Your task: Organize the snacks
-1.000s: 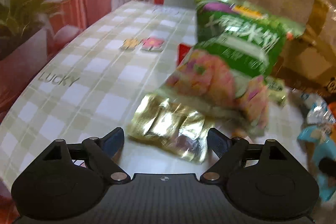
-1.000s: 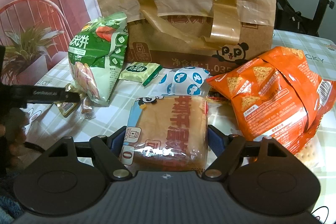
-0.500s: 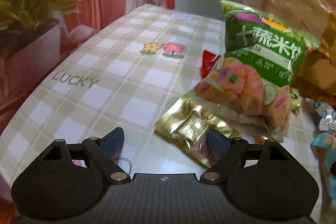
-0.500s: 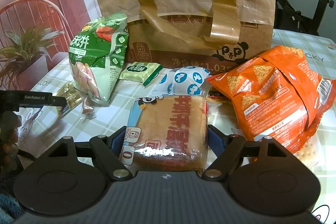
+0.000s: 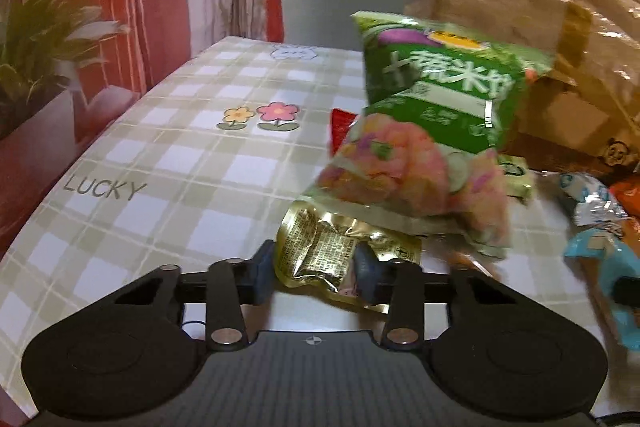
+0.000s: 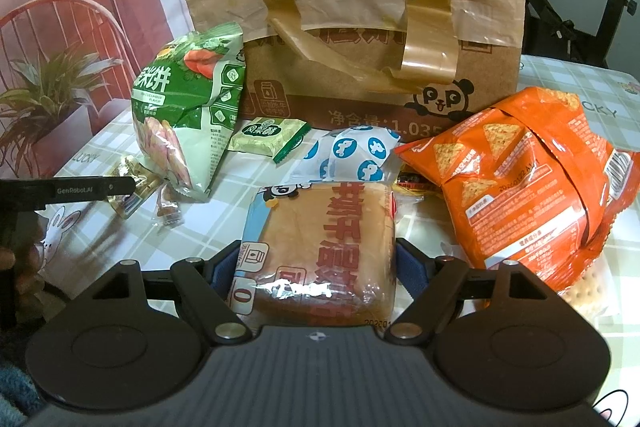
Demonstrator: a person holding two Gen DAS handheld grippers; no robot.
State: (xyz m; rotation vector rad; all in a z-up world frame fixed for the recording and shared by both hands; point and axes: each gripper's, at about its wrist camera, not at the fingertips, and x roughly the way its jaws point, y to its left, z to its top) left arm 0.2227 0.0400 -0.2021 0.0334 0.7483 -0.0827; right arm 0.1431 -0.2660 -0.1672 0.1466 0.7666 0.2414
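While the checked tablecloth [image 5: 168,163] lies bare on its left side, with its little printed flowers [image 5: 260,115] and the word LUCKY, the left gripper [image 5: 316,269] has its two blue-padded fingers [image 5: 262,273] clenched on a small gold foil packet [image 5: 320,255] — the pads press its near edge from both sides, and the packet crumples between them. Just behind it a green bag of rice crackers [image 5: 432,123] stands tilted, its lower edge over the far end of the gold packet. A corner of a red wrapper [image 5: 340,123] peeks out from behind the green bag. Further right sits a big brown paper bag [image 6: 360,7] with taped handles and a panda on its front, and before it, on the cloth, a small pale-green pastry packet [image 6: 268,135] and a white wrapper with blue spots [image 6: 352,151]. Nearer me, the right gripper [image 6: 316,275] grasps a wrapped loaf of bread [image 6: 320,247] with red lettering — its fingers [image 6: 408,271] squeeze the pack at both sides. To the right of that lies a puffed orange bag of chips [image 6: 520,179], touching the brown bag's foot, with a pale round cracker pack [image 6: 588,287] showing beneath its near corner.
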